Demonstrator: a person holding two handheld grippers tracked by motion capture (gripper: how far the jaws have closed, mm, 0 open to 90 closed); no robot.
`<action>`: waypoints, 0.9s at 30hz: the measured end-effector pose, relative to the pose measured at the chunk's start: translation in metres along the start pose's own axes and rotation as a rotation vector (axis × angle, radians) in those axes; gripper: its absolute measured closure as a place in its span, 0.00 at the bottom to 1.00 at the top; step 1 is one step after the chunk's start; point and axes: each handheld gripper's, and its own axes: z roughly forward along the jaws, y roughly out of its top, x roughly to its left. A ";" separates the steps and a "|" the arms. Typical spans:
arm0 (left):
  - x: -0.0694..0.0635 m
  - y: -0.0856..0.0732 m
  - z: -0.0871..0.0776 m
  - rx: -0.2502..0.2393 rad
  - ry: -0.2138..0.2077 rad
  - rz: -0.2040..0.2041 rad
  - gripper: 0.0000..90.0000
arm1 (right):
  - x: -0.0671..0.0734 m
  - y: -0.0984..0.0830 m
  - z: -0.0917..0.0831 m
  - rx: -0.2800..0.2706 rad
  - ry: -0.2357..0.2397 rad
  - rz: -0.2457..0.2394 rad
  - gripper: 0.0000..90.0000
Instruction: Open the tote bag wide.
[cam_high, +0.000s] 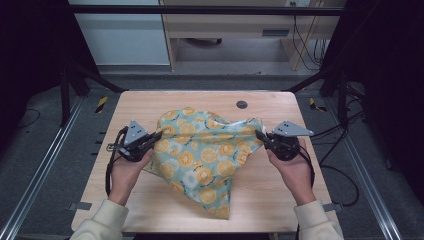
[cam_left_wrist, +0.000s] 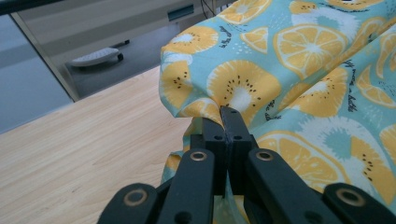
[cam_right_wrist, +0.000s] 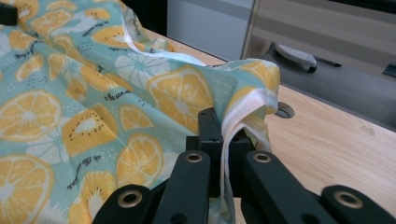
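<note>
A light blue cloth (cam_high: 205, 155) printed with orange and kiwi slices lies bunched on the wooden table (cam_high: 150, 105), lifted at both sides. My left gripper (cam_high: 158, 135) is shut on the cloth's left edge; in the left gripper view its jaws pinch a fold of the cloth (cam_left_wrist: 261, 79) at the left gripper (cam_left_wrist: 227, 113) tips. My right gripper (cam_high: 259, 135) is shut on the cloth's right edge; in the right gripper view a white-hemmed fold of the cloth (cam_right_wrist: 182, 93) runs down between the right gripper (cam_right_wrist: 223, 122) jaws. A hand holds each gripper from below.
A small round dark grommet (cam_high: 242, 104) sits in the table near its far edge, seen beside the cloth as the grommet (cam_right_wrist: 285, 110). Black frame posts stand at both far corners. Beyond the table is a wooden desk (cam_high: 235, 25) with cables.
</note>
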 end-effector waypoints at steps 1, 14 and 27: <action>-0.001 0.000 -0.003 -0.009 -0.003 -0.003 1.00 | 0.001 -0.001 -0.001 -0.003 0.001 -0.004 1.00; -0.009 -0.010 -0.015 -0.060 0.041 0.008 1.00 | 0.011 -0.003 -0.009 -0.061 -0.010 -0.011 1.00; -0.017 -0.038 -0.046 -0.080 0.042 -0.002 1.00 | 0.041 -0.021 -0.030 -0.070 0.046 -0.058 1.00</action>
